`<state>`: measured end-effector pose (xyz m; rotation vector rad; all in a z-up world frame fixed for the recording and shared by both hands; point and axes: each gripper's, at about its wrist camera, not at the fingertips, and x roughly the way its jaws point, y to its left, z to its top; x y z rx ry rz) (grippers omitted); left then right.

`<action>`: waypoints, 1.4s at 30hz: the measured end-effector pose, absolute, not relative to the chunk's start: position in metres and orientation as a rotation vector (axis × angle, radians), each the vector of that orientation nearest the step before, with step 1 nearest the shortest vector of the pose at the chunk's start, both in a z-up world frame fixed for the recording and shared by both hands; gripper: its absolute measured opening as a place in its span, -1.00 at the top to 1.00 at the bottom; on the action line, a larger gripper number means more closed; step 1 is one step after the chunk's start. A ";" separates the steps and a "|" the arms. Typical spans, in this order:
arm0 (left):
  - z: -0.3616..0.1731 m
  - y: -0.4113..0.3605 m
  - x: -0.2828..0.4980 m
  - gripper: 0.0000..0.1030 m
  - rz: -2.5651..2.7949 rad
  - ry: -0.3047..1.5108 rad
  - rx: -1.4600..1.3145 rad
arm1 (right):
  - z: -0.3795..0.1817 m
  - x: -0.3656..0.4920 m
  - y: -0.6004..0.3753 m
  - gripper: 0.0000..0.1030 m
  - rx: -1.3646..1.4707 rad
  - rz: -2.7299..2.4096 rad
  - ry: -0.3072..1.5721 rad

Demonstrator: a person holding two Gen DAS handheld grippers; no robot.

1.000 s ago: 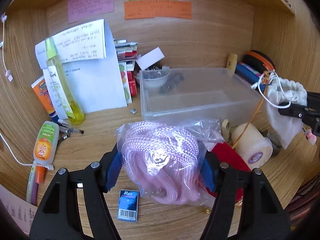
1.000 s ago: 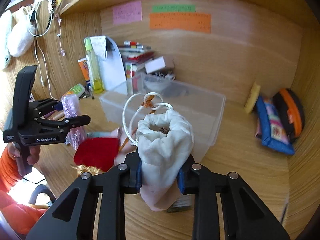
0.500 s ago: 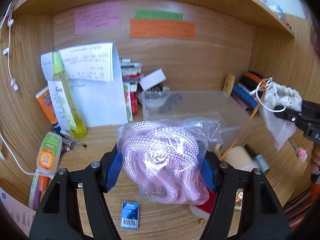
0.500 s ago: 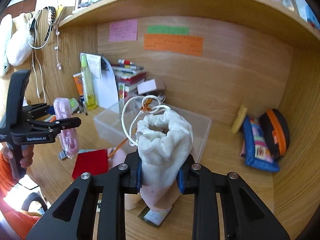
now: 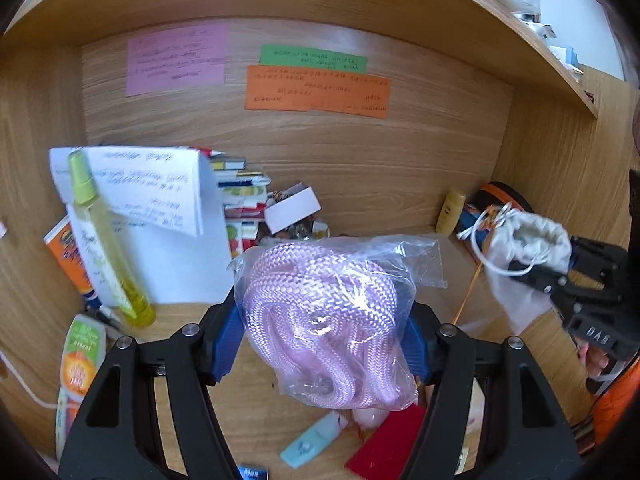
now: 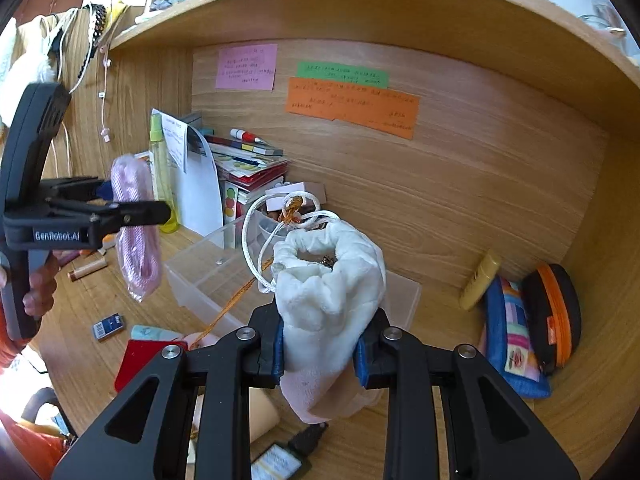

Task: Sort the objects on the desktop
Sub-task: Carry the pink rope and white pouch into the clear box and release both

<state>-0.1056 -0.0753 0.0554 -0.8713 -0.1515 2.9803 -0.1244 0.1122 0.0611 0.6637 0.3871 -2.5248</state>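
clear plastic bag of coiled pink rope (image 5: pixel 324 320): bunched, hanging upright, clamped at both sides and lifted clear of the desk at left. white drawstring pouch (image 6: pixel 328 304): soft cloth, mouth open and facing up, white cord looped above it, an orange string trailing down, pinched at its lower body, raised above the clear plastic bin (image 6: pixel 200 280).

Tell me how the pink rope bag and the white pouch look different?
The pink rope bag is clear plastic, so its coiled rope shows; the white pouch is soft cloth that mostly hides what's inside. The pouch has a white drawstring; the rope bag shows none. Both are held up off the desk, each pinched in a gripper.
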 end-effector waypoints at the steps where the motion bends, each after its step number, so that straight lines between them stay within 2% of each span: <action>1: 0.056 -0.075 -0.111 -0.30 2.982 -0.149 -0.875 | 0.059 -0.128 0.111 0.55 0.667 -2.524 0.392; 18: 0.033 -0.066 -0.183 -0.30 2.909 -0.093 -0.997 | 0.026 -0.184 0.089 0.55 0.788 -2.466 0.361; 33: 0.000 -0.063 -0.210 -0.25 2.855 -0.049 -1.138 | -0.022 -0.209 0.070 0.55 0.944 -2.393 0.418; 42: -0.005 -0.063 -0.213 -0.27 2.862 -0.032 -1.165 | -0.022 -0.208 0.071 0.50 0.961 -2.399 0.410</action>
